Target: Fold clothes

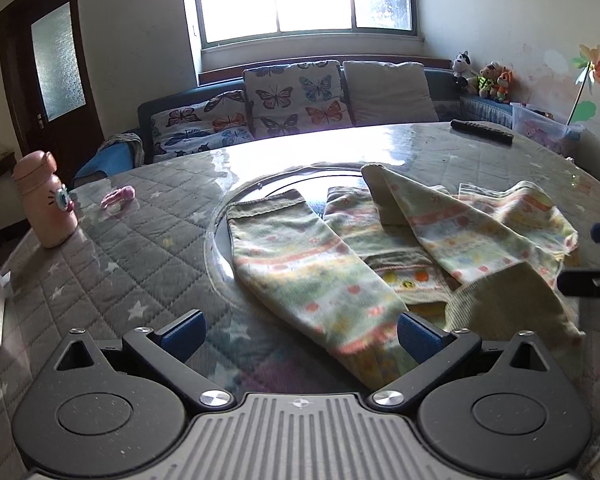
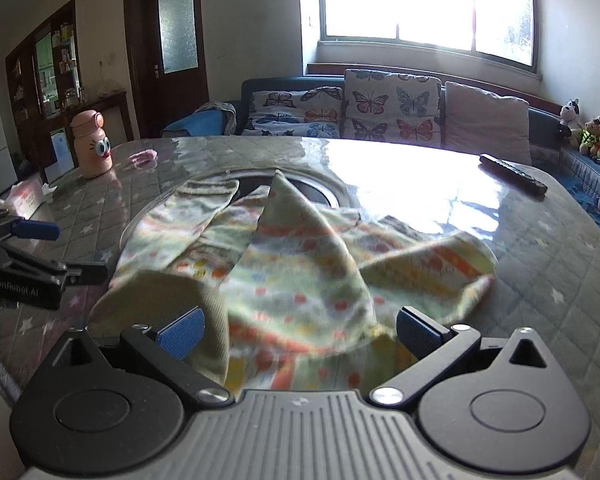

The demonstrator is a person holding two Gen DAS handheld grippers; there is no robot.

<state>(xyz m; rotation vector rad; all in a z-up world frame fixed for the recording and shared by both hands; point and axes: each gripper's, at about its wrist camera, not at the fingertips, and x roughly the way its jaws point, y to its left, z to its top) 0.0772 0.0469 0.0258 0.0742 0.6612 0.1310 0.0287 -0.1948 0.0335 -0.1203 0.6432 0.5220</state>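
Pale green patterned garment (image 1: 384,248) lies rumpled near bench's front edge; sleeves spread, one part folded over.

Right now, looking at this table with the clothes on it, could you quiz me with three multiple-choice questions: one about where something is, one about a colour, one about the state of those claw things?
1. Where does the pink bottle stand?
A. On the table's left side, away from the garment
B. On top of the garment
C. On the sofa

2. What colour are the pads on the gripper fingers?
A. Red
B. Blue
C. White

3. How do the left gripper and right gripper stand?
A. Both shut on cloth
B. One shut, one open
C. Both open, holding nothing

Answers:
1. A: the bottle stands on the quilted table, well left of the striped garment.
2. B: every pad in view is blue.
3. C: in each wrist view the fingers are spread wide, with cloth lying between them unclamped.
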